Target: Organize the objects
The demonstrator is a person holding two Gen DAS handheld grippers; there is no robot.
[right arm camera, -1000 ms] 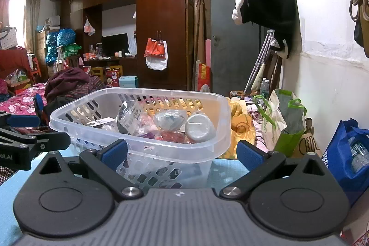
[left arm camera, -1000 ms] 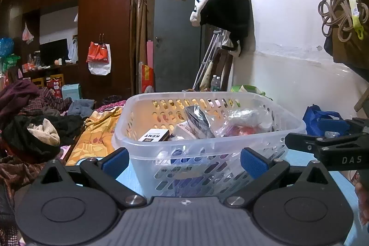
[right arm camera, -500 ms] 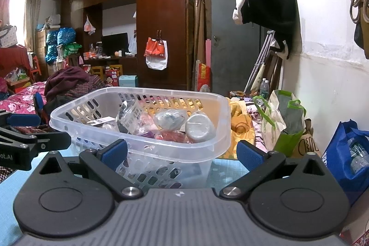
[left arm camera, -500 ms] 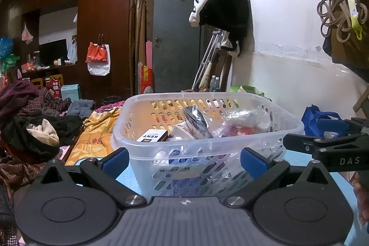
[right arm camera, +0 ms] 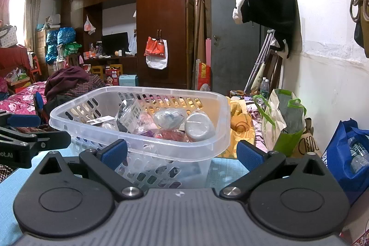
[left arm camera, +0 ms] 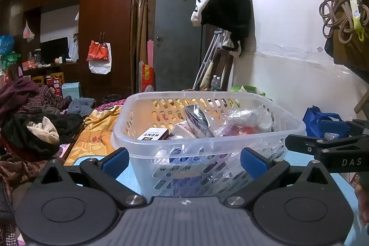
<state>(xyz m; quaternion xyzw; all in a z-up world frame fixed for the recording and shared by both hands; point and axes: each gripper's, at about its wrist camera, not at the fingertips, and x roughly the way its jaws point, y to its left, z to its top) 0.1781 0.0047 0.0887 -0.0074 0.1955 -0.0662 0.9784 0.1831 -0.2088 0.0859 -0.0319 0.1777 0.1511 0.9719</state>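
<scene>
Left gripper [left arm camera: 184, 159], fingers spread wide and empty, sat level just short of the basket [left arm camera: 207, 144], which lay dead ahead, long axis running away. Right gripper [right arm camera: 181, 153], likewise spread and empty, faced its near right corner. Both about equally near. Basket on blue table [right arm camera: 228, 168], holding KENT box [left arm camera: 153, 134] and packets.

A lived-in home bedroom. A tall wooden wardrobe [right arm camera: 159, 22] lines the back wall, and clothes [left arm camera: 32, 117] lie heaped on a bed with a floral cover [right arm camera: 20, 103]. A jacket [left arm camera: 223, 1] hangs on the wall.
</scene>
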